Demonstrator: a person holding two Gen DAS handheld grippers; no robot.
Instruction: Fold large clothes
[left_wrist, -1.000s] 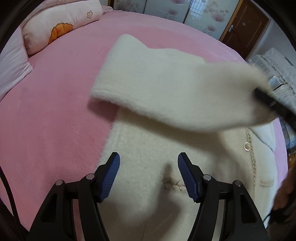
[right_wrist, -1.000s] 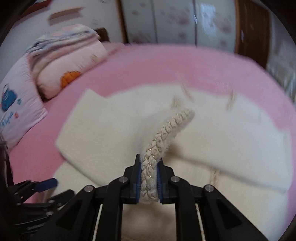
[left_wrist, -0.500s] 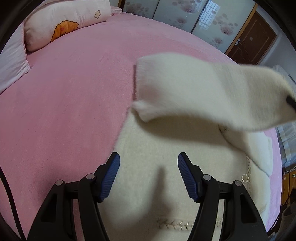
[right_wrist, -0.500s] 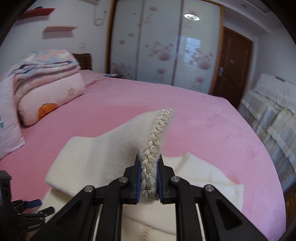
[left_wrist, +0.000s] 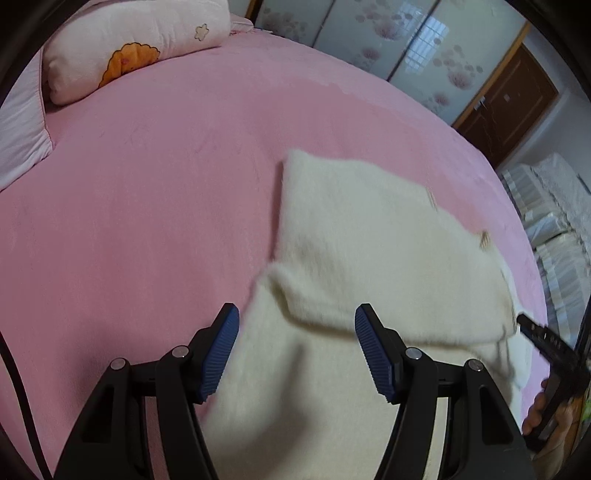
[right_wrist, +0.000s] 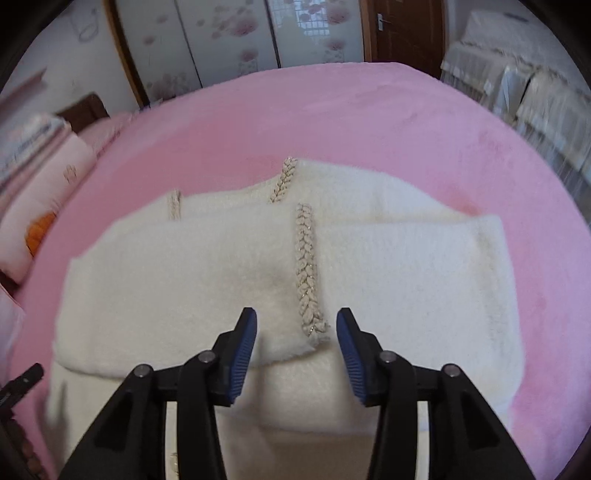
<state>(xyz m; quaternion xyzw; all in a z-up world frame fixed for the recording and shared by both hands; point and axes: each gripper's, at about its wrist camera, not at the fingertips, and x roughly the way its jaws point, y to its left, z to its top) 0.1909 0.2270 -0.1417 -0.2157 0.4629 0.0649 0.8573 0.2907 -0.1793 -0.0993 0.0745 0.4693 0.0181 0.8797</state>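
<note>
Coat (right_wrist: 369, 280) lies on bed (left_wrist: 147, 206): thick, soft, likely floppy; best gripped at braid (right_wrist: 306, 266). Left tongs (left_wrist: 295, 350) and right tongs (right_wrist: 297, 360) both spread, empty.

Soft daylight, window glare on the wardrobe doors (left_wrist: 417, 48), fisheye bending with dark corners, slight motion blur.
</note>
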